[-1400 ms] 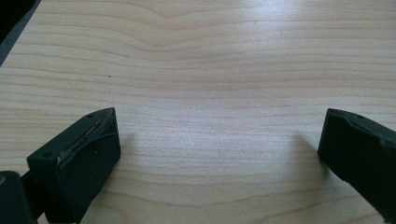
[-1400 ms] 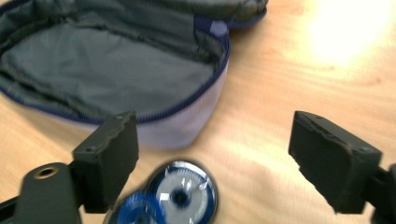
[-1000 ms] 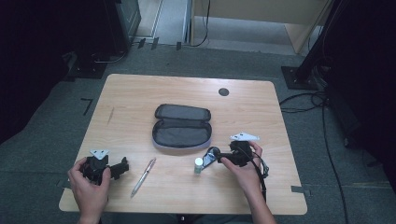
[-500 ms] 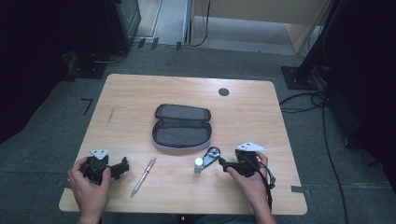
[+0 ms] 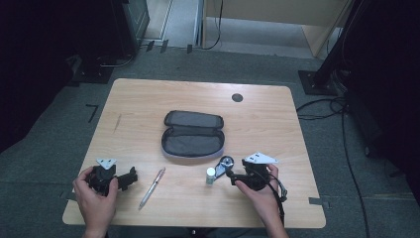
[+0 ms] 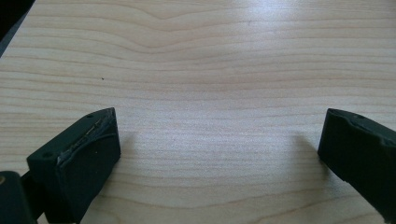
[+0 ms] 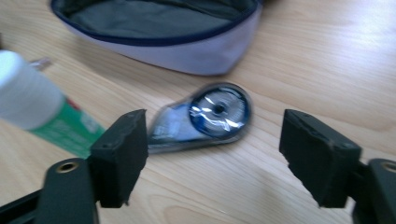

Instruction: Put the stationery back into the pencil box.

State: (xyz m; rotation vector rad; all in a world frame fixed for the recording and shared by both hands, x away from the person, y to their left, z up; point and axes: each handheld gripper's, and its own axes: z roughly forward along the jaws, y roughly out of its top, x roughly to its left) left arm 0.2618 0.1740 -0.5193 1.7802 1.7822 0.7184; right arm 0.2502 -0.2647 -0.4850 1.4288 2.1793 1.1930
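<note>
An open grey pencil case [image 5: 193, 135] lies in the middle of the wooden table [image 5: 148, 106]. In front of it lie a silver pen [image 5: 152, 180], a white-capped green glue stick [image 5: 211, 175] and a round blue correction tape roller [image 5: 225, 163]. My right gripper [image 5: 232, 173] is open just right of the roller. In the right gripper view the roller [image 7: 205, 116] lies flat between and beyond my open right gripper [image 7: 210, 158], with the glue stick [image 7: 37, 107] at the left and the case [image 7: 177, 42] behind. My left gripper [image 5: 130, 177] rests open left of the pen, over bare wood [image 6: 217, 70].
A dark round grommet [image 5: 237, 97] sits near the table's far edge. Black stands and cables [image 5: 322, 74] are on the carpet around the table. The near table edge is close under both hands.
My right gripper has drawn back to the right and toward the near edge, and the correction tape roller now lies on the table in front of it. The left gripper has stayed put.
</note>
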